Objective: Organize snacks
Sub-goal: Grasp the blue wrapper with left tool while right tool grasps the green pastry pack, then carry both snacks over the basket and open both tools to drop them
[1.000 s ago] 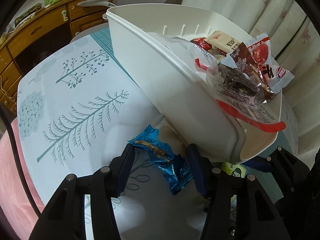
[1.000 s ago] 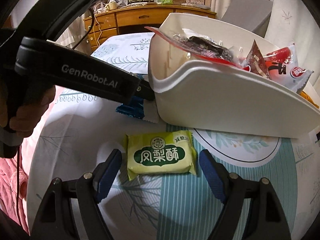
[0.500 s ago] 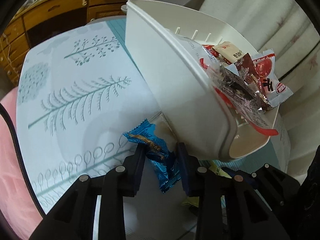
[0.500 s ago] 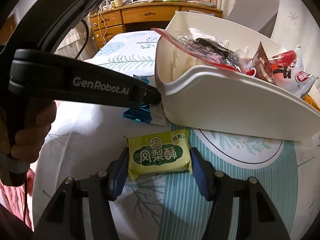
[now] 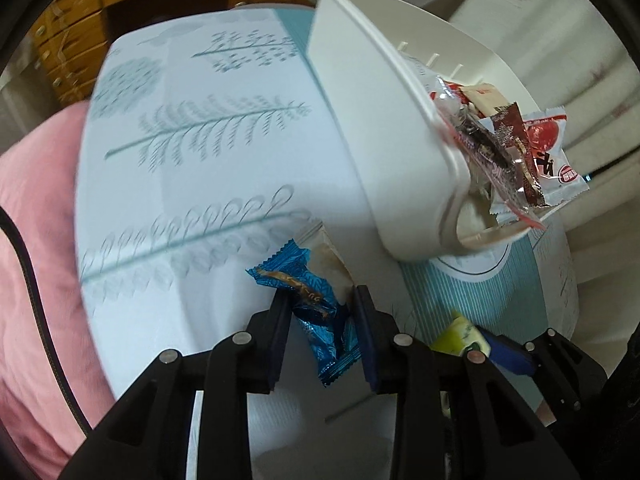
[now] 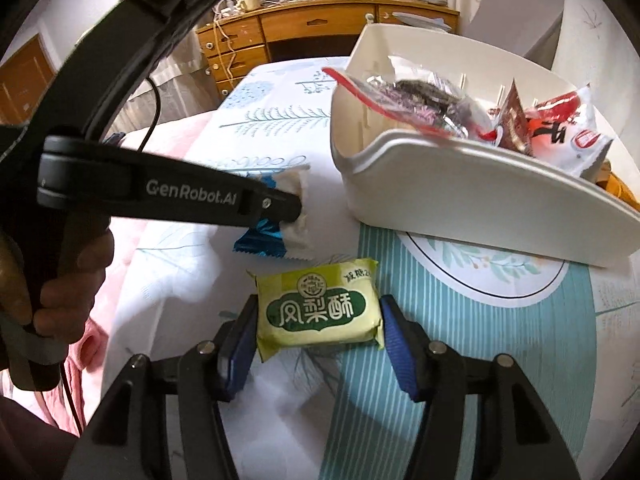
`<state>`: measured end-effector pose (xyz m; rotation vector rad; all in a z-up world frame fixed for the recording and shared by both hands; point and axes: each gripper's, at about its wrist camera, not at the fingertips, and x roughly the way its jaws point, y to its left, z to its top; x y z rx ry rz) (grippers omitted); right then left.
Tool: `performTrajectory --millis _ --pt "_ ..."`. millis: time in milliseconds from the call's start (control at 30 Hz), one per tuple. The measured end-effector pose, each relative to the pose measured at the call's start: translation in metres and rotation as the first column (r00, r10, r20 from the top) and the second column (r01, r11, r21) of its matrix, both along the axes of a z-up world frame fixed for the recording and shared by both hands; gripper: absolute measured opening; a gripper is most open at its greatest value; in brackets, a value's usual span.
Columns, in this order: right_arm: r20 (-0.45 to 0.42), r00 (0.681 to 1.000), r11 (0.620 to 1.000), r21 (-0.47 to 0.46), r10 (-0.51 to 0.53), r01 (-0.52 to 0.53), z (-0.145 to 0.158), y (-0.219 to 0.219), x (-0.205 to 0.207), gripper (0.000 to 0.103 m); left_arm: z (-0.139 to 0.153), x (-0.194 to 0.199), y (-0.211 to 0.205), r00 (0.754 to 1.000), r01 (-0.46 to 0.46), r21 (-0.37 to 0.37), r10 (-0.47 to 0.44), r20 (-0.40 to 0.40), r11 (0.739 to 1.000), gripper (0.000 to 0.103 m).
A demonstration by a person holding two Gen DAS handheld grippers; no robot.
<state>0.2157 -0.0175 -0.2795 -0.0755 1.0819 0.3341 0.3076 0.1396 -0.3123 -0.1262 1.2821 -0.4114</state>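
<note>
A blue snack packet (image 5: pixel 316 300) sits crumpled between the pads of my left gripper (image 5: pixel 322 312), which is shut on it low over the tablecloth. From the right wrist view, the left gripper (image 6: pixel 280 204) shows the packet's blue tail (image 6: pixel 260 242) hanging under its tip. My right gripper (image 6: pixel 318 328) is shut on a green pineapple-cake packet (image 6: pixel 318 308), held flat just above the cloth. That green packet (image 5: pixel 460 332) also shows at the lower right of the left wrist view. The white basket (image 5: pixel 360 120) (image 6: pixel 460 204) behind both holds several wrapped snacks.
A pale wrapper (image 5: pixel 332 260) lies against the blue packet. The round table (image 5: pixel 200 200) has a leaf-print cloth, with pink bedding (image 5: pixel 36 240) past its left edge. A wooden desk (image 6: pixel 320 28) stands at the back. A hand (image 6: pixel 60 304) grips the left gripper's handle.
Both grippers have closed, the left on the blue packet and the right on the green one. The left view has rolled and shifted. The right gripper has risen slightly with its packet.
</note>
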Motion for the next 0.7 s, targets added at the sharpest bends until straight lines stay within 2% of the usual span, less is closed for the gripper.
performTrajectory --millis 100,267,467,700 --pt "-0.022 1.000 0.999 0.051 -0.013 0.014 0.011 -0.012 0.004 0.059 0.005 -0.012 0.010 0.998 -0.056 0.007 0.057 -0.042 0.998 0.029" --pt "-0.045 0.998 0.992 0.120 -0.036 0.041 0.032 -0.031 0.003 0.059 0.023 -0.033 0.013 0.990 -0.128 0.010 0.128 -0.066 0.992 0.029" --pt "-0.017 1.000 0.990 0.138 -0.025 0.027 0.062 -0.055 -0.001 0.059 0.059 -0.056 0.003 0.981 -0.182 0.008 0.182 -0.065 0.983 0.029" --pt "0.003 1.000 0.988 0.151 -0.027 0.026 0.086 -0.098 0.005 0.059 0.112 -0.068 -0.028 0.977 -0.215 -0.033 0.215 -0.003 0.976 0.029"
